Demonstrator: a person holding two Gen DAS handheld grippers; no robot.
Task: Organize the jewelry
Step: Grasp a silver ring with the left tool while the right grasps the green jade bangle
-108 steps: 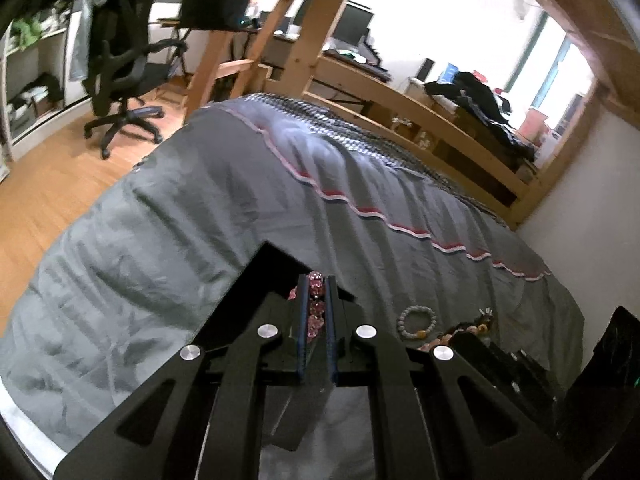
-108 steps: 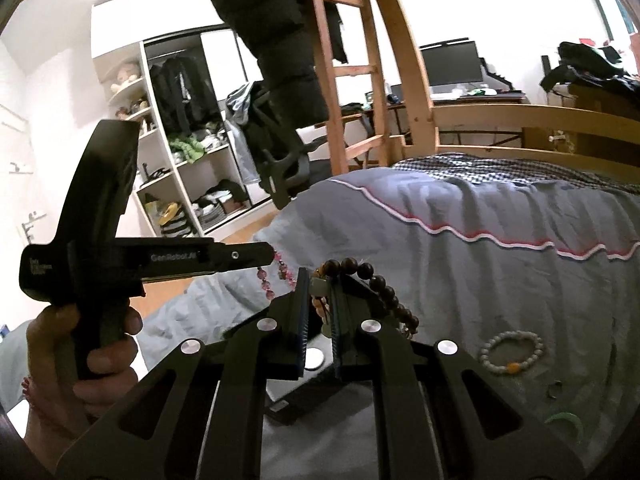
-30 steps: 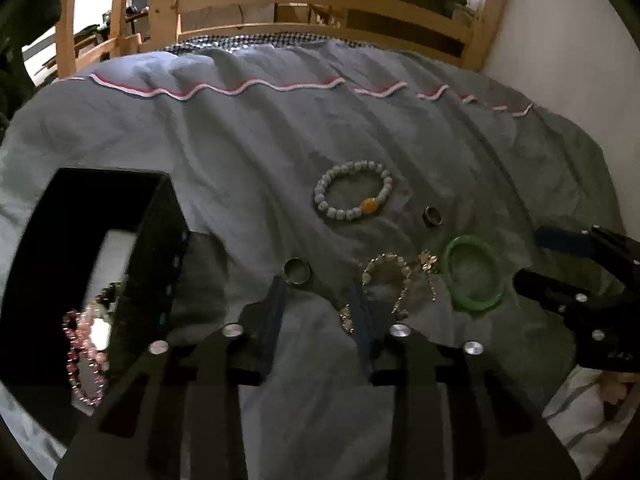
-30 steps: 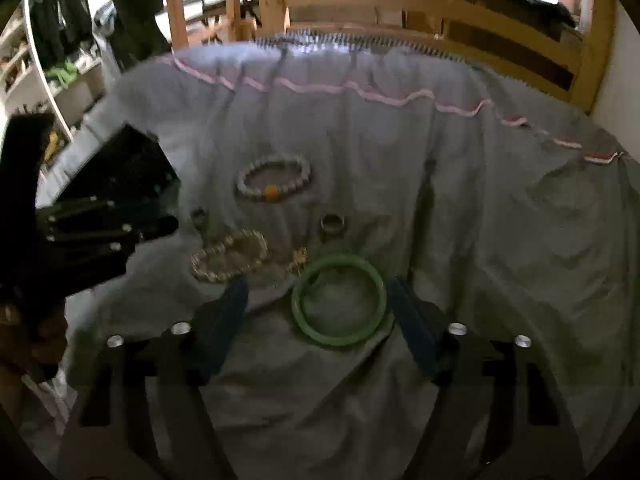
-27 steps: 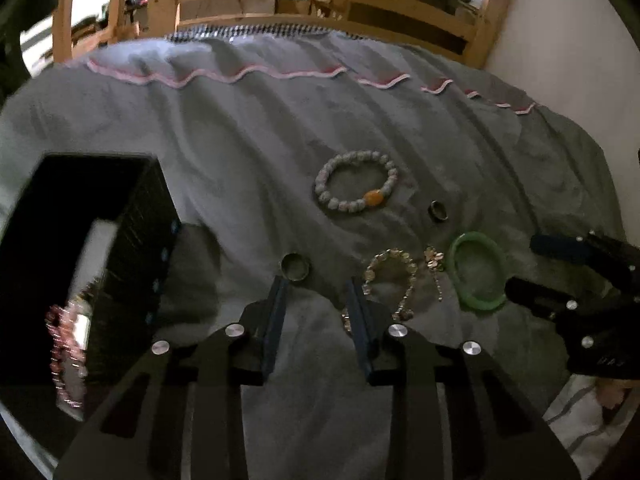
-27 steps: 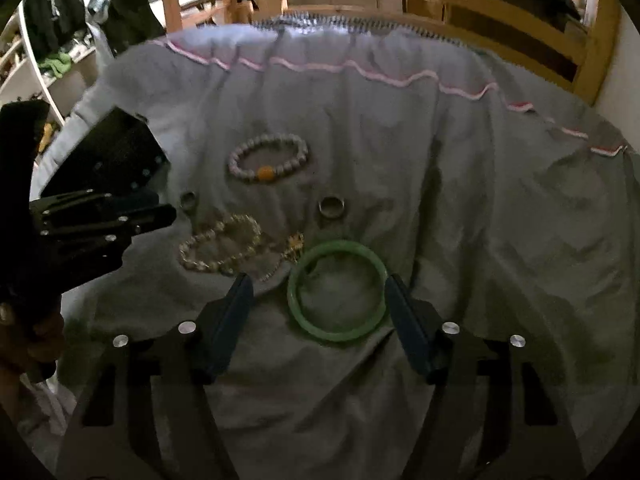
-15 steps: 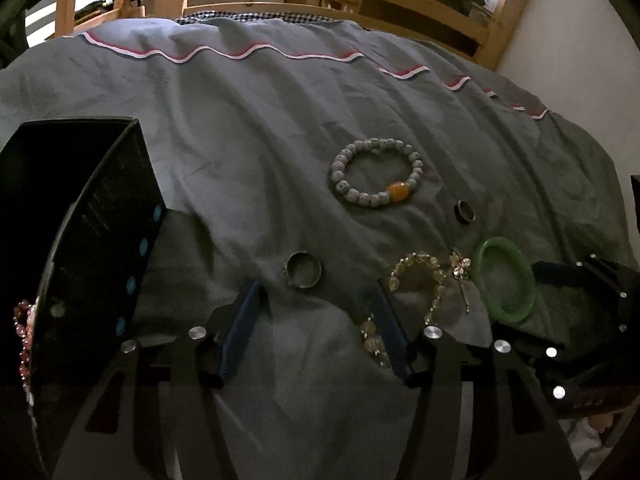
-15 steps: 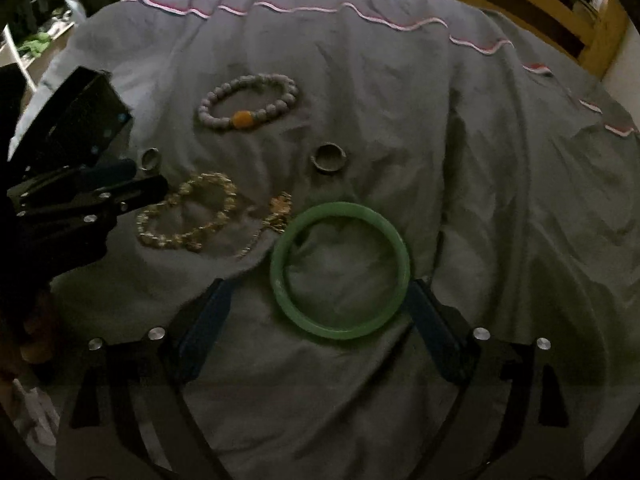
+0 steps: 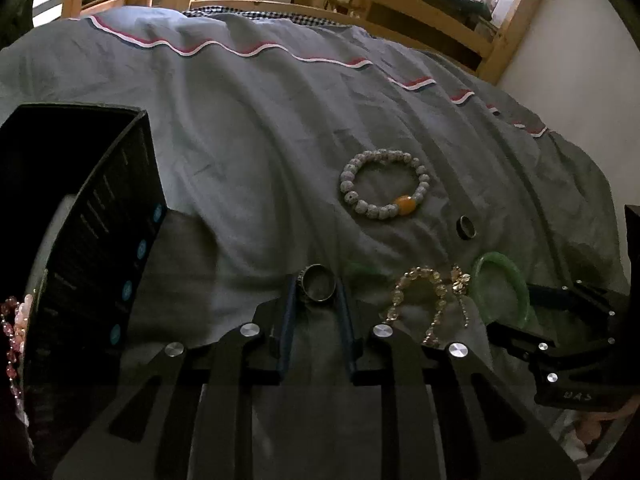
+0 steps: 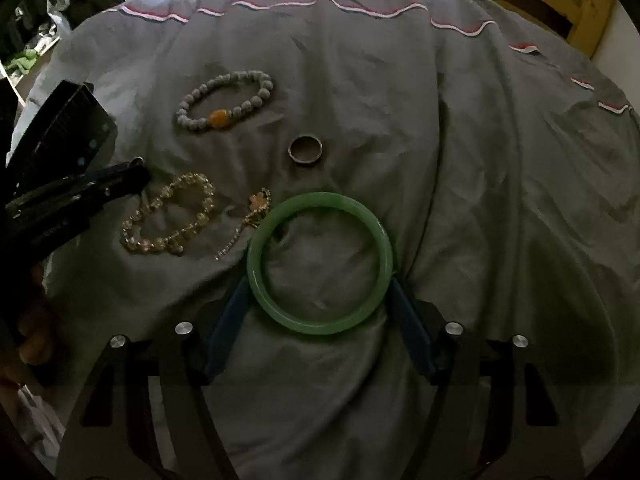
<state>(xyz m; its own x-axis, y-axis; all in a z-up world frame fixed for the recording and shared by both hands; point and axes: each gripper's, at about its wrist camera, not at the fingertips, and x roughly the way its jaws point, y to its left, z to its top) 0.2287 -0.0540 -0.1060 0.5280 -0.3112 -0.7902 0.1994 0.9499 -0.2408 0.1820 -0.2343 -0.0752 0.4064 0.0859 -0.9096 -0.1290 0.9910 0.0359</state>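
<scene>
Both your grippers point steeply down at the grey duvet [image 9: 248, 128] on the bed. Your left gripper [image 9: 318, 294] has just been closing: its fingers [image 9: 289, 300] now bracket the dark metal ring [image 9: 318, 288] and sit right against its sides, and the pads look to be pressing on it. Your right gripper [image 10: 320, 276] has also just been narrowing; its blue fingers [image 10: 234, 312] stand wide on either side of the green bangle [image 10: 320, 264], touching its outer rim left and right while the bangle lies flat on the duvet.

Your left wrist view alone shows the black box [image 9: 92, 220] standing at the left with a pink bead strand [image 9: 12, 332] inside it, and the ring between the left fingers. There the right gripper appears at the far right edge beside the bangle.

Your right wrist view shows the whole bangle, plus the left gripper coming in from the left edge, held by a hand [image 10: 32, 340]; its fingertips hide the dark ring. Both views show the pale bead bracelet [image 10: 226, 100] with an amber bead, the second ring [image 10: 305, 150] and the gold crystal bracelet [image 10: 172, 216] between the grippers.
</scene>
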